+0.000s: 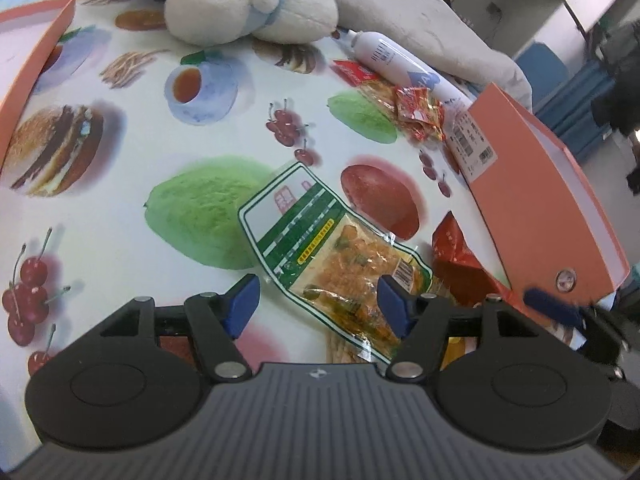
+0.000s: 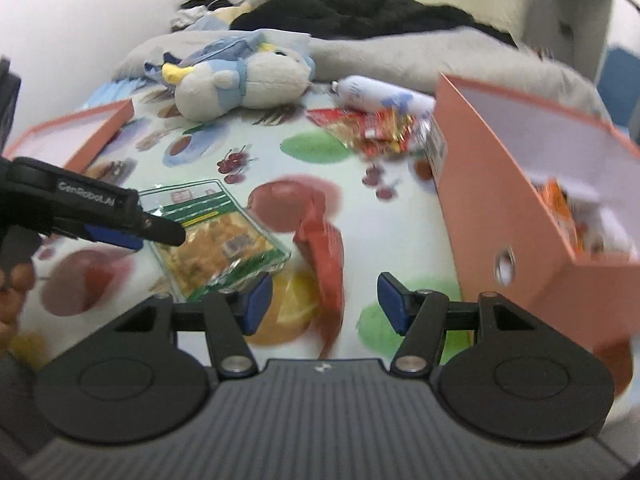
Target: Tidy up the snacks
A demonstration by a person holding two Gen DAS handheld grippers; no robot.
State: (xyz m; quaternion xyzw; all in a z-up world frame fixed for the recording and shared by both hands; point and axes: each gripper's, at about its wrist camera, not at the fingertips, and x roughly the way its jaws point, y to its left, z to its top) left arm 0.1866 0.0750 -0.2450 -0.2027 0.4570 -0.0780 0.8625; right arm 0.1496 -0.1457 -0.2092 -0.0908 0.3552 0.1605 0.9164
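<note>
A green-and-white snack bag of orange crisps lies flat on the fruit-print tablecloth. My left gripper hovers over its near end with the jaws apart; the right pad overlaps the bag and the left pad stands clear of it. In the right wrist view the same bag lies under the left gripper. My right gripper is open, and a red packet lies blurred just ahead between its fingers, not pressed. That red packet sits beside the orange box.
The orange box stands at the right with several snacks inside. Red-gold packets and a white bottle lie behind it. A plush toy sits at the back, an orange lid at the left. A hand shows at the left edge.
</note>
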